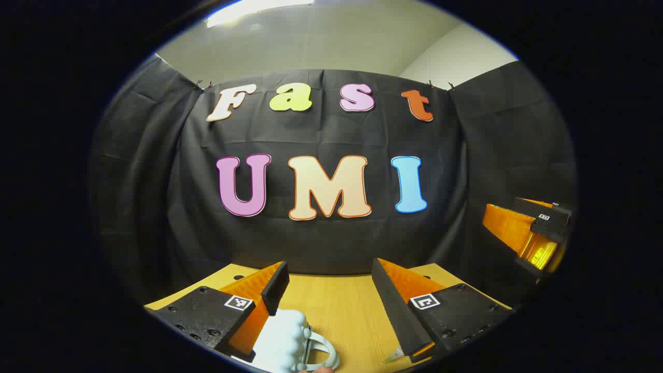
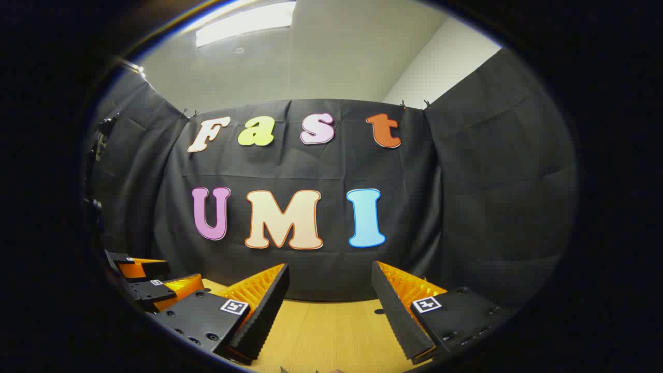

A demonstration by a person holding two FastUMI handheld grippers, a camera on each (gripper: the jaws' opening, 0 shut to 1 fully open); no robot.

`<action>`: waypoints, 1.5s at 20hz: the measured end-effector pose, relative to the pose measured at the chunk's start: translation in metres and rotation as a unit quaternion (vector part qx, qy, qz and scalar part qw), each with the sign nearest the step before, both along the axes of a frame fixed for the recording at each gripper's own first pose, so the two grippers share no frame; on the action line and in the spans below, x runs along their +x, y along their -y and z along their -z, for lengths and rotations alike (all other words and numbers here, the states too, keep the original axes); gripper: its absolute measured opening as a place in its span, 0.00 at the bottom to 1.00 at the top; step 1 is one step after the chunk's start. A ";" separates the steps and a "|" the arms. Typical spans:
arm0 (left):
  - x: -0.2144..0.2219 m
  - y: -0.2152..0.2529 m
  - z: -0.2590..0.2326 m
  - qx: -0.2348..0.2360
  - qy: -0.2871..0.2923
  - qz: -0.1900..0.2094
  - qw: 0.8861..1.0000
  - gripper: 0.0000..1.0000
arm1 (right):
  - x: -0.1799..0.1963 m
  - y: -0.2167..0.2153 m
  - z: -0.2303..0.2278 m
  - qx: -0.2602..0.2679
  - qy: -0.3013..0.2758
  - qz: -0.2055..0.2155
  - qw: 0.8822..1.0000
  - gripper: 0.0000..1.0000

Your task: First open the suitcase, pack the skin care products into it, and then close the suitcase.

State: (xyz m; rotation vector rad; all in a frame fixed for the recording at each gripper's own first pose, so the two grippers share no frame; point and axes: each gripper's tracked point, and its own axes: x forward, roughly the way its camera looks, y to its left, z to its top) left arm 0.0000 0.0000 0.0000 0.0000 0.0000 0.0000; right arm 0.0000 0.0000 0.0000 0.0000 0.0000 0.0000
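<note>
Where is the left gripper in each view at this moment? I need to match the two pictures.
Left gripper view: the left gripper is at bottom centre, jaws spread wide over the wooden table.
Right gripper view: it sits low at the far left edge, seen from the side.
Shared landmark: the wooden table where its far edge meets the black cloth wall.

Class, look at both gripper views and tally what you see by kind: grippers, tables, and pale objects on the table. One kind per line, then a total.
Grippers: 2 (left gripper, right gripper)
Tables: 1 (wooden table)
Pale objects: 1 (white lumpy item with a handle)
Total: 4
</note>
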 end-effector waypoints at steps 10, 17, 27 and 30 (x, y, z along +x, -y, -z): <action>-0.004 0.016 0.038 -0.028 -0.044 0.037 0.998 0.94 | -0.003 0.001 0.010 0.015 -0.019 -0.003 1.000 0.99; -0.010 0.029 0.132 -0.011 -0.164 0.049 0.985 0.95 | -0.005 0.014 0.025 0.008 -0.048 0.003 0.999 0.99; -0.013 0.032 0.247 -0.060 -0.346 0.025 0.936 0.95 | -0.008 0.057 0.042 -0.007 -0.079 0.036 0.996 0.99; -0.008 0.032 0.264 -0.057 -0.382 0.026 0.922 0.96 | -0.007 0.062 0.053 -0.006 -0.095 0.041 0.995 0.99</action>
